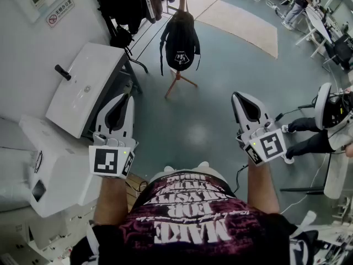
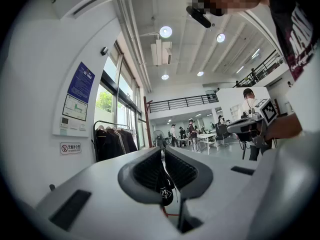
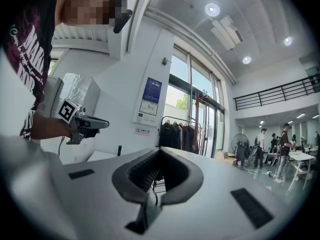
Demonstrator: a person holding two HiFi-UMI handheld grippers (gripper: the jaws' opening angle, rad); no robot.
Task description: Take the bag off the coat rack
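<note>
at the far left a white cabinet (image 1: 88, 87) stands against the wall, with a sign (image 1: 59, 12) on the wall above it. the left tool (image 1: 126, 96) hovers just beside the cabinet's right edge and points forward. in the left gripper view its jaws stand slightly spread, with a narrow slit at the tips and nothing pinched, and the bag (image 2: 165, 189) shows far off through the gap. dark clothes (image 1: 127, 1) hang on a rail beyond the cabinet. ahead, near the middle, the black bag (image 1: 180, 37) hangs on the wooden rack (image 1: 177, 81), white logo facing the person, and the rack's legs splay on the grey-green floor (image 1: 198, 126) below it. the bag is well apart from both tools. further right a beige mat (image 1: 240, 24) lies on the floor. the right tool (image 1: 236, 95) is held about level with the left one. in the right gripper view its jaws are pressed together at the tips and hold nothing. at the far right another person's legs (image 1: 306, 125) show.
</note>
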